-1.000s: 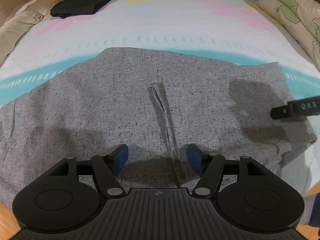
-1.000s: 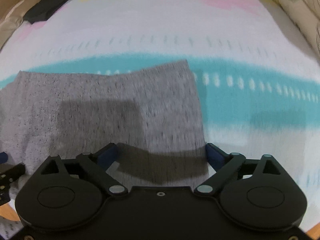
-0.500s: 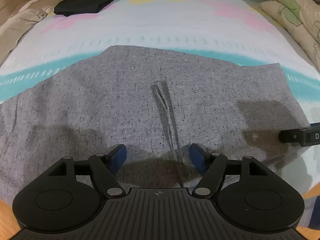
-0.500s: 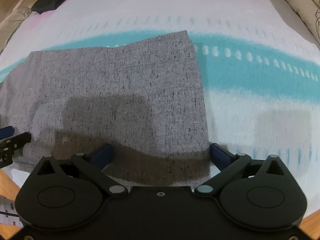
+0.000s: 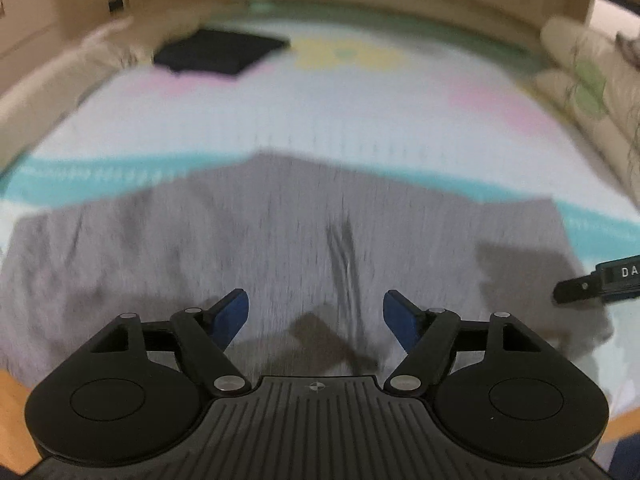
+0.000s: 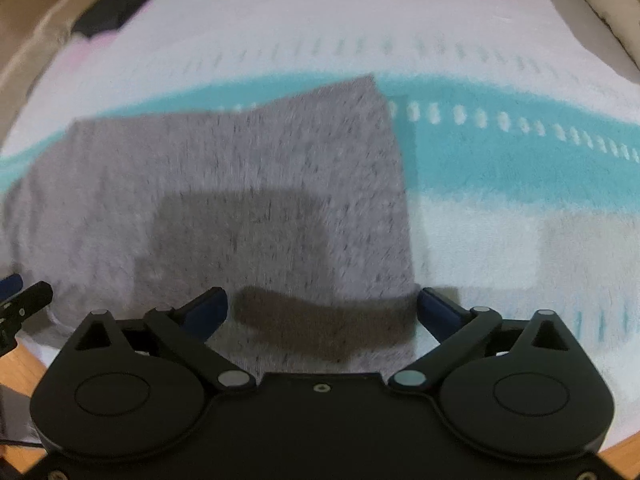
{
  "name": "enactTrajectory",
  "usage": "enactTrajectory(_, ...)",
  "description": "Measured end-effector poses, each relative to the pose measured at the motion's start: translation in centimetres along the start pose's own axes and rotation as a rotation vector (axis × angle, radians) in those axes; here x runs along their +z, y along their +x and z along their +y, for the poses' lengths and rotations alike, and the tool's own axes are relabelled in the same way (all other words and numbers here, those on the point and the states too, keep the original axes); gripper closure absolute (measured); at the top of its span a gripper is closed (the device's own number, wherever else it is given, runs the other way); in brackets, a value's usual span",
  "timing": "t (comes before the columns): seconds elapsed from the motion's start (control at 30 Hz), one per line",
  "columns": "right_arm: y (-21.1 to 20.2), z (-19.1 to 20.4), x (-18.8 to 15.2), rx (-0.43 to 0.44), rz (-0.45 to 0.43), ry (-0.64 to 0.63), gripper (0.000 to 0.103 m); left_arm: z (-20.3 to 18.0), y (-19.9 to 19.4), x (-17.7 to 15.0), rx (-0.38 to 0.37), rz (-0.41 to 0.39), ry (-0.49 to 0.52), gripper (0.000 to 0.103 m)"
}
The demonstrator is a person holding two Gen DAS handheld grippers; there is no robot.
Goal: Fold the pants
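Observation:
Grey speckled pants lie flat and folded on a pastel bedspread; they also show in the right wrist view. My left gripper is open and empty, above the near edge of the pants beside a dark drawstring. My right gripper is open and empty, over the right near corner of the pants; one of its fingers shows at the right of the left wrist view. Both views are motion-blurred.
A folded black garment lies at the far left of the bed, also in the right wrist view. Floral pillows line the right side. The wooden bed edge runs along the near side.
Both grippers have pulled back and risen from the pants, so more of the bed and its far end shows. Both stay open and empty; the pants have not moved.

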State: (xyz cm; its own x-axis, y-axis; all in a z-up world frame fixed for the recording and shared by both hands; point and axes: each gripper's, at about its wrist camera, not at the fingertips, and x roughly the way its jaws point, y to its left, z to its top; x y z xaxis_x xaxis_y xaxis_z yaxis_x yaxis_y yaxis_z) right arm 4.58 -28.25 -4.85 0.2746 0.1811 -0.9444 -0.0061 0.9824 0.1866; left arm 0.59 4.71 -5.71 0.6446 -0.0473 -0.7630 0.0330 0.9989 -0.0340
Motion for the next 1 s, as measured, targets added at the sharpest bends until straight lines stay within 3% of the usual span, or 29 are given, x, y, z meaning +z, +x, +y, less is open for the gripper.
enactTrajectory(0.13,-0.7,-2.4,1.2,0.034,-0.043,0.108,0.002,-0.8,1.4,1.1,0.027,0.019,0.030,0.030)
enactTrajectory(0.3,0.6,-2.8,1.4,0.021,-0.050,0.141,0.013,1.1,3.0,0.9,0.045,0.082,-0.046,0.030)
enactTrajectory(0.47,1.7,-1.8,2.1,0.007,-0.094,0.087,0.013,2.9,3.1,0.5,0.093,0.101,-0.082,0.030)
enactTrajectory(0.7,2.0,0.7,2.3,-0.094,-0.098,0.015,0.011,6.2,1.6,2.3,0.201,0.016,-0.190,0.029)
enactTrajectory(0.77,1.7,1.3,2.6,-0.126,-0.108,-0.001,0.019,6.5,1.2,2.3,0.218,0.008,-0.199,0.029)
enactTrajectory(0.9,-0.5,3.3,2.7,-0.167,-0.226,-0.054,0.021,7.2,1.0,2.5,0.245,0.000,-0.187,0.029)
enactTrajectory(1.0,-1.1,5.3,2.6,-0.141,-0.259,-0.101,0.015,8.5,1.2,2.7,0.276,-0.001,-0.230,0.029)
